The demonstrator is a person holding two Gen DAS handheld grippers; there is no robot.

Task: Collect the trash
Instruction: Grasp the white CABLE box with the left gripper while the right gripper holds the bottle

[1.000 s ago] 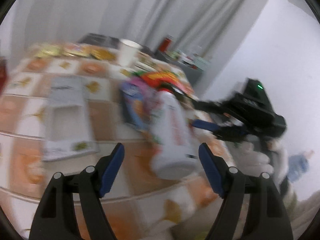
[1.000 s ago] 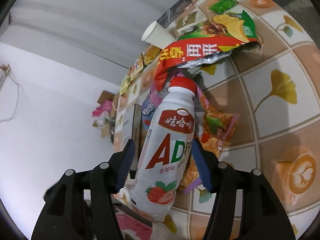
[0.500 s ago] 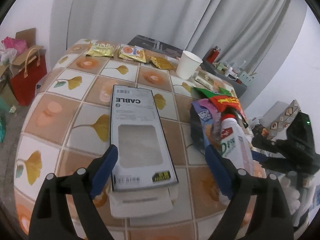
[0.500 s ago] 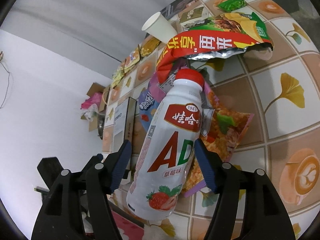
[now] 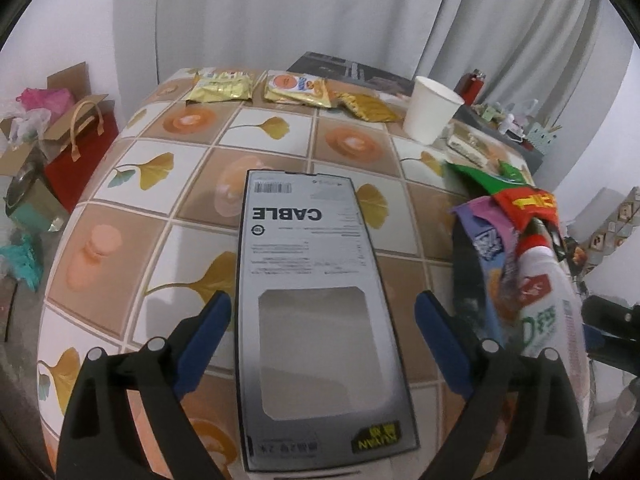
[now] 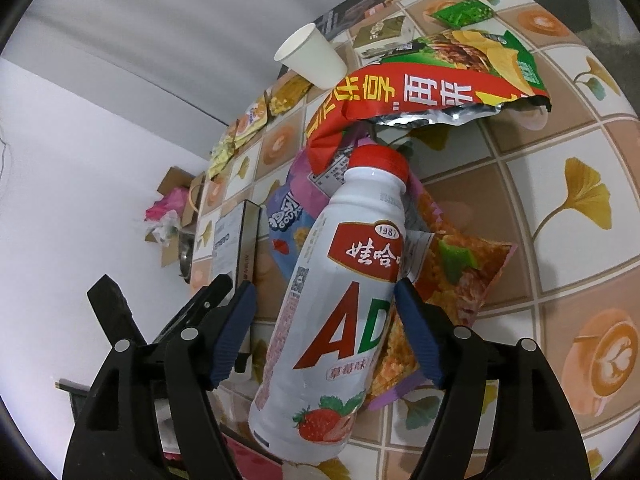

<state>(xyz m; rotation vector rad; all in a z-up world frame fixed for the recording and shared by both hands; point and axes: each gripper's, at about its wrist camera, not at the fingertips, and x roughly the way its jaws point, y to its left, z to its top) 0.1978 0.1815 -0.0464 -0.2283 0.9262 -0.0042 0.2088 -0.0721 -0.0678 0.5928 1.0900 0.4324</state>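
A grey flat box (image 5: 316, 292) marked CABLE lies on the tiled tablecloth (image 5: 168, 240), and my left gripper (image 5: 322, 316) is open with a finger on each side of its near half. A white AD milk bottle (image 6: 340, 320) with a red cap lies on snack wrappers (image 6: 452, 276). My right gripper (image 6: 324, 304) is open around the bottle's body, the right finger against it, the left finger apart. The bottle also shows in the left wrist view (image 5: 548, 300). The box shows edge-on in the right wrist view (image 6: 240, 240).
A white paper cup (image 5: 430, 114) stands at the far side with yellow snack packets (image 5: 296, 88) beside it. A red and green chip bag (image 6: 432, 84) lies open beyond the bottle. A red paper bag (image 5: 80, 140) and cardboard boxes sit on the floor left of the table.
My left gripper has swung left from the bottle and now straddles the cable box, closer than half a second ago. The right gripper has opened slightly wider around the bottle.
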